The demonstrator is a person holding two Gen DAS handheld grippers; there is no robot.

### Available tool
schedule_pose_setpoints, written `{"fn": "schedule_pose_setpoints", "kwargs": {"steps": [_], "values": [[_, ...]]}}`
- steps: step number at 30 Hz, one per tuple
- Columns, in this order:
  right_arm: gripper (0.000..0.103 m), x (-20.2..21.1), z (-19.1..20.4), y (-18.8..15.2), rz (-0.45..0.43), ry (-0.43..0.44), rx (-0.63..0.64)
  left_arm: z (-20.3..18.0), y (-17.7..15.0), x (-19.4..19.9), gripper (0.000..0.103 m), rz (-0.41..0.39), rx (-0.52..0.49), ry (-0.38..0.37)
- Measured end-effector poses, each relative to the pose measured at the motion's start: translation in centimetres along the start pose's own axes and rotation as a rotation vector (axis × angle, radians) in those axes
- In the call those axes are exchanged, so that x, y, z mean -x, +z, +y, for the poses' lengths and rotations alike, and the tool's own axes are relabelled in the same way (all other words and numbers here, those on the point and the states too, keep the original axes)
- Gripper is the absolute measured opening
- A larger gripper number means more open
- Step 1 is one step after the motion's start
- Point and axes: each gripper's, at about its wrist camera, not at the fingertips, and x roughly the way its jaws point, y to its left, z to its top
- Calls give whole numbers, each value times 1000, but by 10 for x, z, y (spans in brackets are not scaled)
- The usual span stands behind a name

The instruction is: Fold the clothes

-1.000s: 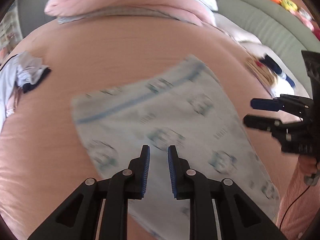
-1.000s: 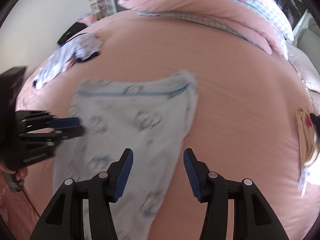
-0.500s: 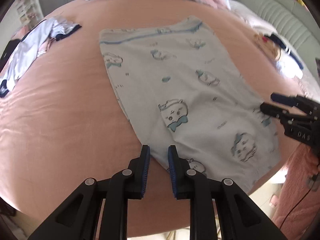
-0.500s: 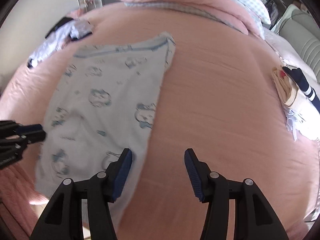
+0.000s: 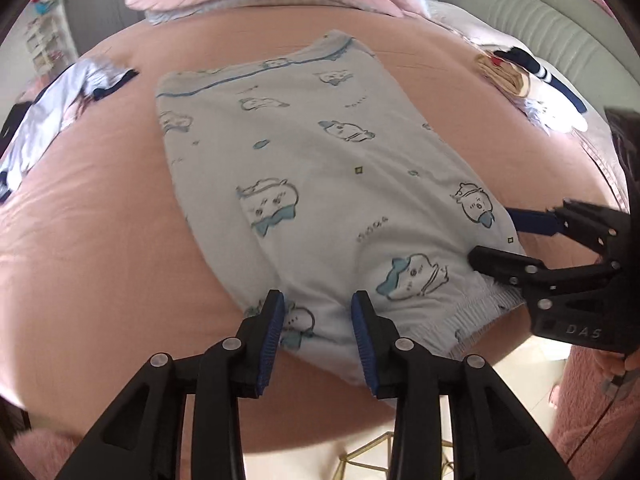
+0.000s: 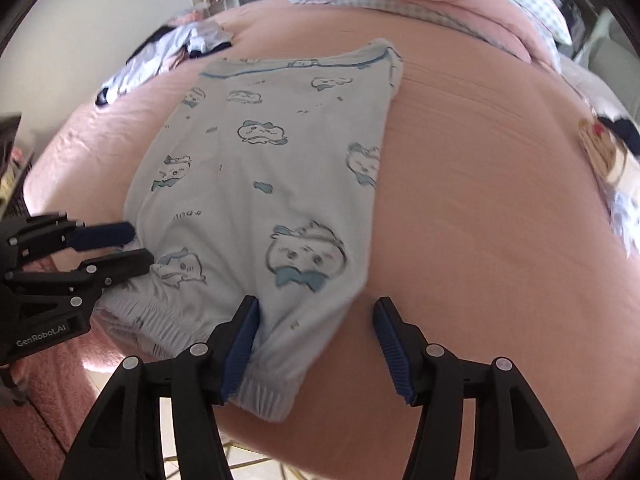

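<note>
A pair of pale blue pants (image 5: pixel 320 184) printed with cartoon animal faces lies flat on the pink bed (image 5: pixel 100 240). In the left wrist view its long axis runs from about 11 o'clock, where the blue-trimmed leg hems (image 5: pixel 256 70) point toward the pillows, down to about 5 o'clock, where the gathered elastic waistband (image 5: pixel 472 320) sits at the bed's near edge. Small printed writing on the cloth is too blurred to read.

The left gripper (image 5: pixel 318 320) hovers over the waist end, its jaws opening, with the cloth lying between the blue pads but not pressed by them. The right gripper (image 6: pixel 316 328) is at the other waist corner, jaws also opening and set wide; its left pad touches the cloth while the right pad stands clear over bare sheet. Seen from the left wrist, the right gripper (image 5: pixel 508 240) comes in from 3 o'clock and its body reads "DAS". Seen from the right wrist, the left gripper (image 6: pixel 120 246) comes in from 9 o'clock, marked "GenRobot.AI".

The waistband reaches the mattress edge, with pale floor (image 5: pixel 516 364) below. Bare sheet lies open at 3 o'clock of the pants in the right wrist view. A crumpled lilac-and-navy garment (image 6: pixel 168 56) lies at 10 o'clock, well apart, and another clothes heap (image 5: pixel 532 80) at 2 o'clock in the left view.
</note>
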Motion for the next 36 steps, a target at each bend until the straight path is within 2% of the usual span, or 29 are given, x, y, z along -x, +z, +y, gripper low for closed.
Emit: {"fn": "schedule_pose_setpoints", "kwargs": {"steps": [3,6,10,13,14,16,18,19,25,31,33,36], "values": [[58,8,-5,-4,2,16,-12,1,-9,5,35,12,27,5],[58,18,-5,-5,-2,33,-14,8,-10,15,34,9,62,-38],[58,31,-22,3,-63,59,-93,7,3,26,34,-87,95,-81],[58,22,-24,13,-80,35,-125,-3,16,21,35,-112,76,-91],[58,16,-23,16,-70,17,-130,-7,17,13,35,-88,66,-87],[58,4,-19,17,-42,-20,-118,-18,13,-7,35,14,21,-33],[58,-3,-15,11,-32,-50,-85,-24,3,-2,35,-6,-15,6],[58,0,-15,6,-56,-51,-74,-23,0,0,35,-3,-7,4],[61,12,-30,-11,-55,10,-111,-7,-15,12,36,8,75,-52],[61,21,-40,-23,-60,15,-155,6,-23,20,36,0,144,-103],[60,23,-45,-27,-62,24,-183,9,-24,24,36,-20,165,-115],[60,27,-51,-30,-99,93,-252,19,-28,27,36,-56,245,-151]]}}
